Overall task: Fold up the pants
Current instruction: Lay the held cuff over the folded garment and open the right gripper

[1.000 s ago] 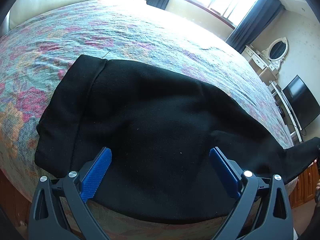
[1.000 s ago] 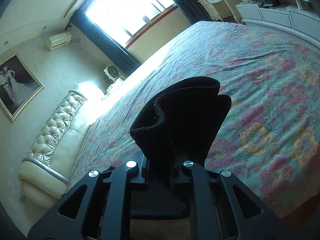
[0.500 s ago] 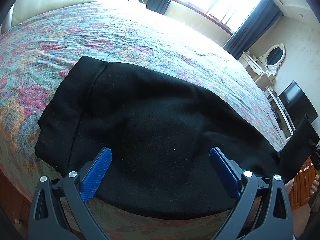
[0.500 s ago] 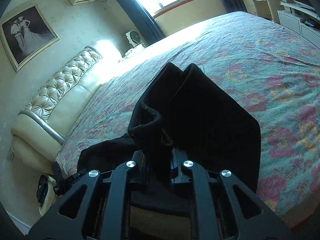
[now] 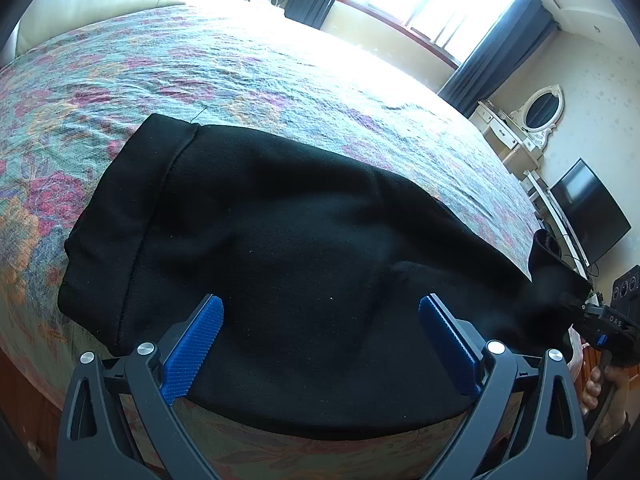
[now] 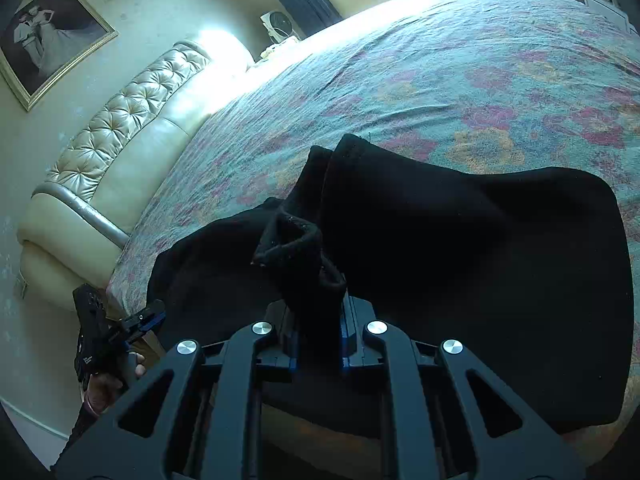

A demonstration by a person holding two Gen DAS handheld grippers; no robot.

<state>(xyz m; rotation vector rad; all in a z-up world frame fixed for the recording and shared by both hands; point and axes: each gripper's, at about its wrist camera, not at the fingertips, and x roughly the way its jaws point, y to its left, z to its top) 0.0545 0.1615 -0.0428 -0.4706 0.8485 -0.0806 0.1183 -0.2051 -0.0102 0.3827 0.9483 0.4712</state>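
Observation:
Black pants [image 5: 288, 232] lie across the near edge of a floral bedspread [image 5: 248, 76], waistband at the left. My left gripper [image 5: 320, 336] is open, its blue pads hovering over the pants' near edge, holding nothing. My right gripper [image 6: 316, 320] is shut on the bunched leg ends of the pants [image 6: 296, 248], lifted above the rest of the cloth [image 6: 480, 260]. It also shows at the far right of the left wrist view [image 5: 600, 320], with the leg cloth rising to it.
A padded cream headboard [image 6: 120, 128] stands at the bed's left end. A window with dark curtains [image 5: 420, 4], a dresser with an oval mirror [image 5: 540, 112] and a television [image 5: 588, 216] stand beyond the bed. A framed picture [image 6: 52, 36] hangs on the wall.
My right gripper has swung the held leg ends up and round toward the waistband side; more of the pants now lies below it. My left gripper has stayed open, nearly still.

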